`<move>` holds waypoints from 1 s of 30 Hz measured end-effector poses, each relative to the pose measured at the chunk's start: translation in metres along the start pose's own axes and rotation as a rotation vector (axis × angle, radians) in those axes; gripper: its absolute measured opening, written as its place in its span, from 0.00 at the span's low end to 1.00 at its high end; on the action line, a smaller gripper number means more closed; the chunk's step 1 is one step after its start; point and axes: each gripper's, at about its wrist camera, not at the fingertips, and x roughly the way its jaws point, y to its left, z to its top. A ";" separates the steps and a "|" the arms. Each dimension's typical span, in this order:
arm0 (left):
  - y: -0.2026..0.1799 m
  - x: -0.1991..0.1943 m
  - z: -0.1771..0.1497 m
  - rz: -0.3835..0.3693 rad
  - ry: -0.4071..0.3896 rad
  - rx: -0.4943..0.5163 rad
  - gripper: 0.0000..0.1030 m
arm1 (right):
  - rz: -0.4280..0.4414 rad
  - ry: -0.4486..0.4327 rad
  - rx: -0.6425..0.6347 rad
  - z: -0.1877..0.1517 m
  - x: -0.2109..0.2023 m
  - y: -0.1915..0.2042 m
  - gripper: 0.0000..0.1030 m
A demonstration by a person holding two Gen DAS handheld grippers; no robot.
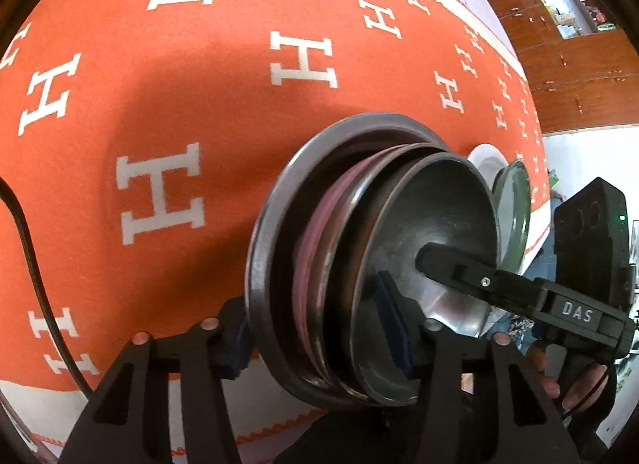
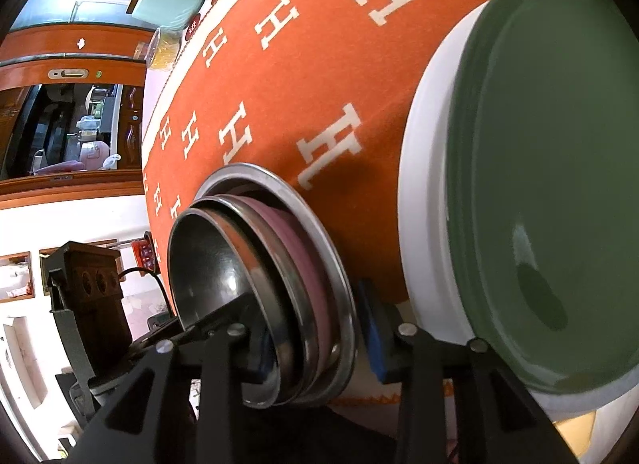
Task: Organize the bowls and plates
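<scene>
nesting round steel bowls (image 1: 399, 264) on orange woven cloth (image 1: 199, 84)

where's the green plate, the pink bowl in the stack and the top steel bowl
green plate (image 2: 551, 168): right wrist view, on its flat centre
pink bowl (image 1: 315, 232): left wrist view, on its exposed side band
top steel bowl (image 1: 443, 216): left wrist view, on its inner wall

Left gripper (image 1: 319, 328) and right gripper (image 2: 315, 348) jaws clamped, angled downward.

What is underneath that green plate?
The green plate rests on a white plate, whose rim shows around it. Whether anything else lies beneath is covered.
</scene>
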 end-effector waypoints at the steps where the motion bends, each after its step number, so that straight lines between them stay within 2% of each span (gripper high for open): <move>1: -0.001 0.000 0.000 0.002 0.002 0.002 0.48 | -0.005 0.000 -0.004 0.000 0.000 0.001 0.33; 9: -0.017 0.002 -0.002 0.043 0.013 0.008 0.46 | -0.032 0.023 -0.023 -0.007 -0.001 0.005 0.31; 18: -0.034 -0.016 -0.013 0.070 -0.024 0.025 0.46 | -0.017 0.003 -0.061 -0.011 -0.018 0.011 0.31; 30: -0.074 -0.025 -0.024 0.054 -0.077 0.054 0.45 | -0.006 -0.049 -0.099 -0.006 -0.059 -0.005 0.30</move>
